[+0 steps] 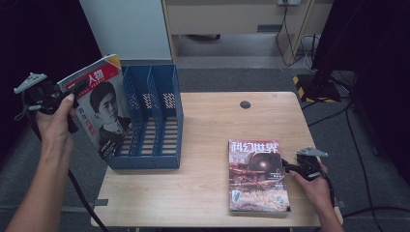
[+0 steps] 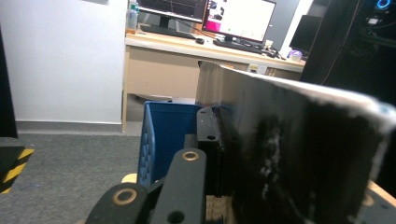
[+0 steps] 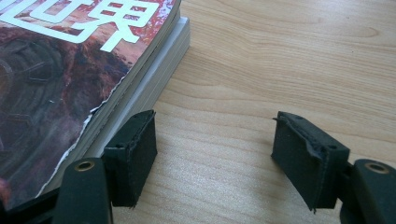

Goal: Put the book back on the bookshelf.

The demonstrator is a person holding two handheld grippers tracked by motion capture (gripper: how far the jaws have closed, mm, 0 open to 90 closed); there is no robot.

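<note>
Magazines are being sorted into the blue file rack (image 1: 150, 116), as I judge it. From the high view, the left gripper (image 1: 72, 89) holds one magazine (image 1: 99, 104) in the air at the left end of the rack, tilted and not yet inside a compartment. Its red cover reads "人物" in white. All three compartments look empty, so the work seems near its beginning. A second stack of magazines (image 1: 257, 176) lies flat on the table (image 1: 203, 145), and its top cover reads "科幻世界". The right gripper (image 1: 286, 166) rests just beside this stack.

In the left gripper view, the jaws are clamped on the magazine (image 2: 299, 154), with the blue rack (image 2: 166, 135) below and ahead.

In the right gripper view, the jaws stand apart with nothing between them, one pad (image 3: 133, 156) close against the edge of the stack (image 3: 70, 79). Part of the white title characters shows there.
</note>
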